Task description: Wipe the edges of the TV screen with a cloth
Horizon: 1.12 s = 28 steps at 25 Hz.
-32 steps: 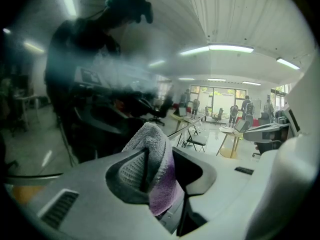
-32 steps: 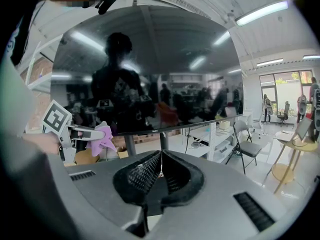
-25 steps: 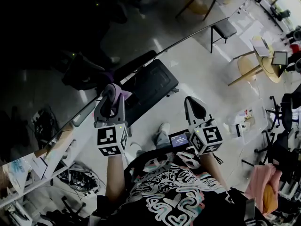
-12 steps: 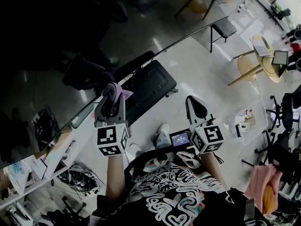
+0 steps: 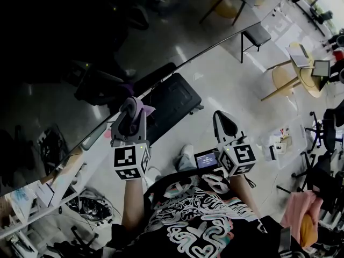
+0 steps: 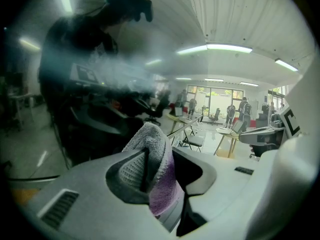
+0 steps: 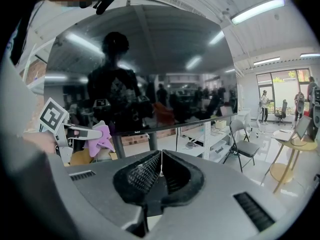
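Observation:
The TV screen (image 5: 64, 47) is a large dark glossy panel filling the upper left of the head view; its lower edge runs diagonally. My left gripper (image 5: 131, 114) is shut on a purple-and-grey cloth (image 5: 137, 107), and the cloth's tip is right at that lower edge. In the left gripper view the cloth (image 6: 152, 141) bulges up between the jaws of the left gripper (image 6: 162, 169), close to the glass (image 6: 75, 84). My right gripper (image 5: 224, 121) hangs away from the screen, shut and empty. The right gripper view shows the shut right gripper (image 7: 161, 171), the screen (image 7: 150, 74) and the cloth (image 7: 101, 138) at far left.
A black stand base (image 5: 169, 98) lies on the floor under the TV. A shelf with clutter (image 5: 48, 190) sits at lower left. A folding chair (image 5: 255, 34), a round yellow table (image 5: 306, 63) and office chairs (image 5: 322, 133) stand to the right. A small lit device (image 5: 205, 158) is near my waist.
My left gripper with the cloth has slid slightly to the right along the screen's lower edge. The right gripper has barely moved.

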Motion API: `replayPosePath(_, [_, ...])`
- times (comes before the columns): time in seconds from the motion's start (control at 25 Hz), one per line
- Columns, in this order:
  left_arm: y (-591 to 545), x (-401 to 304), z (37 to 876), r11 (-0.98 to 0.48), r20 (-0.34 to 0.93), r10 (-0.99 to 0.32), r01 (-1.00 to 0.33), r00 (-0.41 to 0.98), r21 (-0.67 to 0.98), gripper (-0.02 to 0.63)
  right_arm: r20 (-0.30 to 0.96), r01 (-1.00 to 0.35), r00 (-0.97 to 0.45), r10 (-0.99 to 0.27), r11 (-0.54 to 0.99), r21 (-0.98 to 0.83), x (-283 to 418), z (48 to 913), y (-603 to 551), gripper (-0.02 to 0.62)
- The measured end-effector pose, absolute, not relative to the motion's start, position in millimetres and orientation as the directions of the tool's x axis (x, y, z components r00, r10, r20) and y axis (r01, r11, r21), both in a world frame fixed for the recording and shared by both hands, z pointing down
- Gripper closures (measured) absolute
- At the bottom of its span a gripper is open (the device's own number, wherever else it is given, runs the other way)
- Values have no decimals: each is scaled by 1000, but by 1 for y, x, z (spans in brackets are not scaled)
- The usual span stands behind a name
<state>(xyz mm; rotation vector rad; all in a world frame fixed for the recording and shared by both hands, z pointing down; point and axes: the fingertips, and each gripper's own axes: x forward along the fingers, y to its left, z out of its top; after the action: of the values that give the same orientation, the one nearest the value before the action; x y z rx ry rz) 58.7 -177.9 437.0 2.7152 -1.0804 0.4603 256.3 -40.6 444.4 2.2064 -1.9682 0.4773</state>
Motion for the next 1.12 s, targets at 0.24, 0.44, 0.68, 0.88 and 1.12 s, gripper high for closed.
replayPosePath(0.24, [-180, 64, 438, -727, 349, -629, -685, 695, 52, 469, 328, -985, 91, -940, -133, -107, 257, 445, -47, 566])
replayPosePath(0.44, [-180, 83, 436, -728, 353, -629, -684, 693, 48, 469, 328, -984, 88, -940, -133, -117, 273, 445, -50, 566])
replayPosePath(0.68, [-177, 94, 433, -734, 356, -622, -678, 697, 44, 469, 325, -984, 83, -942, -128, -120, 280, 444, -48, 566])
replayPosePath(0.88, [-179, 108, 437, -734, 360, -621, -677, 697, 45, 469, 325, -984, 85, -942, -131, -122, 294, 449, -49, 566])
replayPosePath(1.12, [-182, 128, 435, -732, 363, -623, -680, 693, 41, 469, 319, -982, 82, -944, -132, -138, 311, 445, -53, 566])
